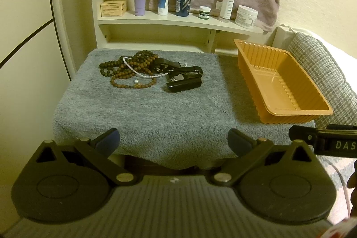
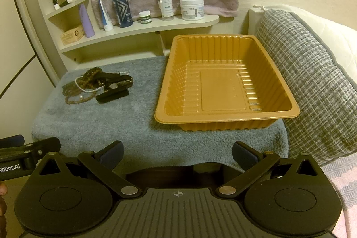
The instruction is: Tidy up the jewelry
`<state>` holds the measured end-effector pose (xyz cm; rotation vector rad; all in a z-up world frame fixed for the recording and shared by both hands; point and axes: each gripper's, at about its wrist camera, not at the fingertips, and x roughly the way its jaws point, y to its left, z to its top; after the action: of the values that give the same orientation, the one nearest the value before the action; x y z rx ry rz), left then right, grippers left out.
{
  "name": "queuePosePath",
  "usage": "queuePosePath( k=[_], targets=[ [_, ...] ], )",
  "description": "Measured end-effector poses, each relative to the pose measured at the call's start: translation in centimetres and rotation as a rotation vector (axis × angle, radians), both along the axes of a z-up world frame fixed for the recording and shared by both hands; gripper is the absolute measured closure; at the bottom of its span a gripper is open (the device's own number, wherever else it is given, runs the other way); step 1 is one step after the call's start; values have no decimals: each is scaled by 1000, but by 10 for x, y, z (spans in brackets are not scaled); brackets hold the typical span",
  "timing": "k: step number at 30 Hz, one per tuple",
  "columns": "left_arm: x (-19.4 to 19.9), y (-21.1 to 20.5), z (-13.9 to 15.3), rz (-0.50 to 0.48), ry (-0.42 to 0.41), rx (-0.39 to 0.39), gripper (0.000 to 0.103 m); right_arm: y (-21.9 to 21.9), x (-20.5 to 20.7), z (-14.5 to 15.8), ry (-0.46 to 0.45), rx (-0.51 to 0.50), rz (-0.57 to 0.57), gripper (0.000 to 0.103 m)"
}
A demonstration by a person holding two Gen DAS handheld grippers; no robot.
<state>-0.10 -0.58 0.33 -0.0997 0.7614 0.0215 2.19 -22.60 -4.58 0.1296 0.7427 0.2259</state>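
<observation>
Left gripper [image 1: 173,143] spread wide, empty, hovering at near edge of grey towel [image 1: 142,108]. Right gripper [image 2: 177,153] same, jaws apart, nothing held. Pile of brown bead strands [image 1: 131,69], pearl strand [image 1: 142,75] and black clips [image 1: 184,79] on towel, far left. Orange tray [image 2: 225,86] right of pile, well apart, empty.
</observation>
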Motion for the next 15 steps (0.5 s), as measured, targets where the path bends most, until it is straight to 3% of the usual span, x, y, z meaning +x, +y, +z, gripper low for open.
queuePosePath(
  k=[15],
  targets=[
    [1, -2, -1, -1, 0, 1, 1, 1, 1, 1, -1, -2, -2, 0]
  ],
)
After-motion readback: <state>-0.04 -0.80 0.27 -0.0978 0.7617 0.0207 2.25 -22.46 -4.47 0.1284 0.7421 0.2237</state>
